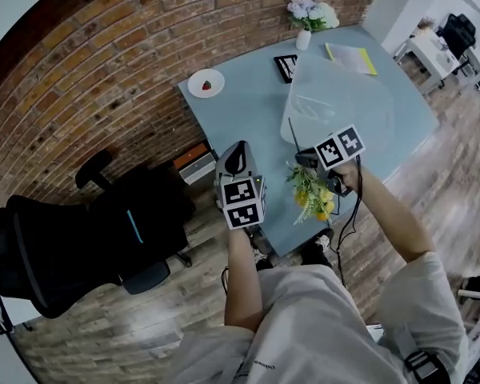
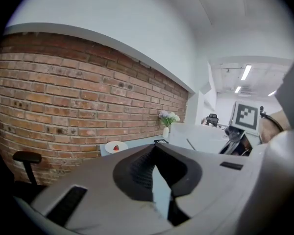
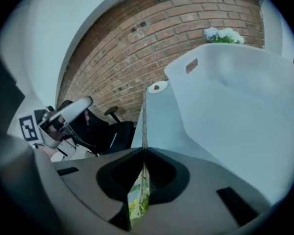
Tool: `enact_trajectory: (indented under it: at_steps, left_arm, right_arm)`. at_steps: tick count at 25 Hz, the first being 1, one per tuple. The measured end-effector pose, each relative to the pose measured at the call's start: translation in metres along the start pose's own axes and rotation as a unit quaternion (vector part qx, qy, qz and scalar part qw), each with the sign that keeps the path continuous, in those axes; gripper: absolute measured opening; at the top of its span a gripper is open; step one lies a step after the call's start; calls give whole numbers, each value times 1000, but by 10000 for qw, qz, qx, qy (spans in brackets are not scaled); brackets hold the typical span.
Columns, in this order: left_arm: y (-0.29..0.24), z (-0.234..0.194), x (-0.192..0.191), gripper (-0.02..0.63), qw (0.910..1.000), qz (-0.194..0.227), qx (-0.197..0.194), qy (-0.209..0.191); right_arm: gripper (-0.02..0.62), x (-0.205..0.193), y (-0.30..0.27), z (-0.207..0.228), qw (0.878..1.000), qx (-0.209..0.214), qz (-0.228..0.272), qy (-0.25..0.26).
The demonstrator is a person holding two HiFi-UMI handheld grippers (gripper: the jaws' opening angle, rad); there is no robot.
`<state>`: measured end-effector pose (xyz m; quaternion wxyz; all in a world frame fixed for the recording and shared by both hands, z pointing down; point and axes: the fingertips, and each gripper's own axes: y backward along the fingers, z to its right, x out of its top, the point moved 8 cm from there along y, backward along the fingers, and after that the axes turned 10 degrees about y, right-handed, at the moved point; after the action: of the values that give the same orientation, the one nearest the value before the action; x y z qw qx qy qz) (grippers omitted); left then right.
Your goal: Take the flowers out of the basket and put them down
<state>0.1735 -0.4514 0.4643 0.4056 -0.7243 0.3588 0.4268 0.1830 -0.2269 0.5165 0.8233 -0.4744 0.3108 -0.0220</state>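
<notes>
Carrying step: the right gripper (image 1: 306, 161) pinches the yellow flower bunch (image 1: 314, 194) by its stem, clear of the white basket (image 1: 304, 74), over the tabletop (image 1: 248, 110). The left gripper (image 2: 154, 148) has its fingers pressed together, empty. Next I would lower the bunch and release it.

Yellow flowers (image 1: 313, 194) with green leaves, over table's (image 1: 248, 110) near edge, thin stem alongside white basket (image 1: 304, 102).
</notes>
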Motion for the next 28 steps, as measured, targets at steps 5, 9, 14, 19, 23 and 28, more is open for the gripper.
enact_trajectory:
  at_steps: [5, 9, 14, 19, 23, 28]
  left_arm:
    - [7, -7, -9, 23, 9999, -82, 29, 68]
    - [17, -2, -20, 23, 9998, -207, -42, 60]
    - [35, -4, -36, 23, 9993, -370, -12, -89]
    - [48, -7, -37, 23, 9994, -327, 123, -86]
    - [57, 2, -41, 23, 9995, -278, 119, -106]
    - [76, 23, -42, 23, 9994, -268, 29, -198]
  right_arm:
    - [49, -13, -45, 14, 9988, -330, -352, -14]
    - [51, -16, -61, 23, 9982, -432, -278, -303]
    - [60, -14, -68, 27, 9965, -545, 40, -636]
    - [109, -10, -56, 29, 9933, -731, 396, -797]
    - [109, -15, -37, 29, 9904, -976, 591, -780]
    - [110, -32, 3, 19, 9856, -1037, 1033, -850]
